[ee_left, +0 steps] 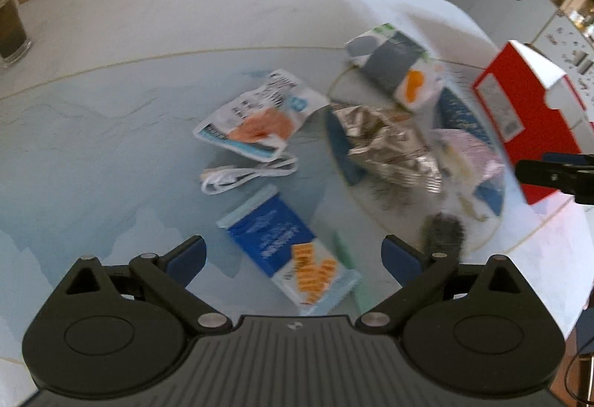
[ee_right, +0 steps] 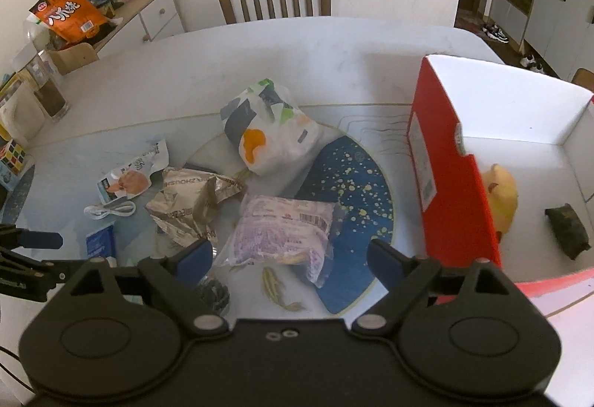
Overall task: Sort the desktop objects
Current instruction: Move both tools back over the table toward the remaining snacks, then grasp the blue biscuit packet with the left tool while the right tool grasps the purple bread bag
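Tongs both wide, nothing between the jaws. Left tongs pitch steeply down over the blue packet, which lies flat on the tabletop right under the gap; frame is motion-blurred. White cable lies just beyond the packet, salmon pouch past that. Right tongs also tilt down, poised above the purple bag, not touching it. That bag lies on the round blue mat, beside the crumpled foil bag; white bag with orange print lies farther back. Red box stands open at right, touching the mat edge, with a yellow item and a dark one inside.
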Tool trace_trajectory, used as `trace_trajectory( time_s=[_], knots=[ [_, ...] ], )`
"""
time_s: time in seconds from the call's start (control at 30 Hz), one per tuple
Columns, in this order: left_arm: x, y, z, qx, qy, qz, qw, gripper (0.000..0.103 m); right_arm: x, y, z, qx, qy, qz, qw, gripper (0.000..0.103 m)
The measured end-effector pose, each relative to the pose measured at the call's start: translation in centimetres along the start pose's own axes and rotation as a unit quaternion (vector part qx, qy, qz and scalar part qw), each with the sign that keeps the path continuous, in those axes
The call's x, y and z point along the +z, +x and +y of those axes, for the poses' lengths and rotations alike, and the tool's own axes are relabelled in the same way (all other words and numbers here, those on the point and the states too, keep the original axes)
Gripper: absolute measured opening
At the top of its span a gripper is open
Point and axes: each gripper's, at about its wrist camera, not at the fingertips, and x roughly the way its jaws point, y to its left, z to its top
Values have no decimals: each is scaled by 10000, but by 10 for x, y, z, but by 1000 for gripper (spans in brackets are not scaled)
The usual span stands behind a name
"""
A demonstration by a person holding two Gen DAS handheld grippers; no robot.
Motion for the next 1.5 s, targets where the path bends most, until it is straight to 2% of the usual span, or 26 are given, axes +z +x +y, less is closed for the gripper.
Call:
trace_trajectory(
  time_s=[0.3, 0.57, 0.7, 0.77, 0.83, 0.93, 1.23, 1.5],
  knots=[
    [-1, 16, 16, 306, -587, 73, 9978, 101, 7, 24, 0, 8, 6, 145, 9999, 91],
    [-5, 23, 7, 594, -513, 103, 9969, 100, 11, 42, 4, -3, -70, 238, 9997, 90],
    [-5, 22, 5, 721, -450, 22, 9964, 91, 13, 50, 3, -72, -77, 298, 9995, 90],
    [-4, 21, 4, 793, -335, -49, 9963, 81, 13, 55, 3, -71, -87, 346, 9993, 90],
    [-3, 20, 3, 866, -212, -107, 9960, 67, 15, 57, 2, -78, -80, 388, 9992, 89],
    [0, 20, 6, 953, -150, -176, 9952, 53, 16, 62, 3, -160, -127, 480, 9986, 88],
    [1, 19, 10, 941, -116, -239, 9952, 39, 19, 65, 3, -107, -48, 509, 9986, 82],
    [0, 18, 12, 887, -89, -262, 9957, 37, 17, 62, 4, -104, -21, 424, 9990, 70]
  ],
)
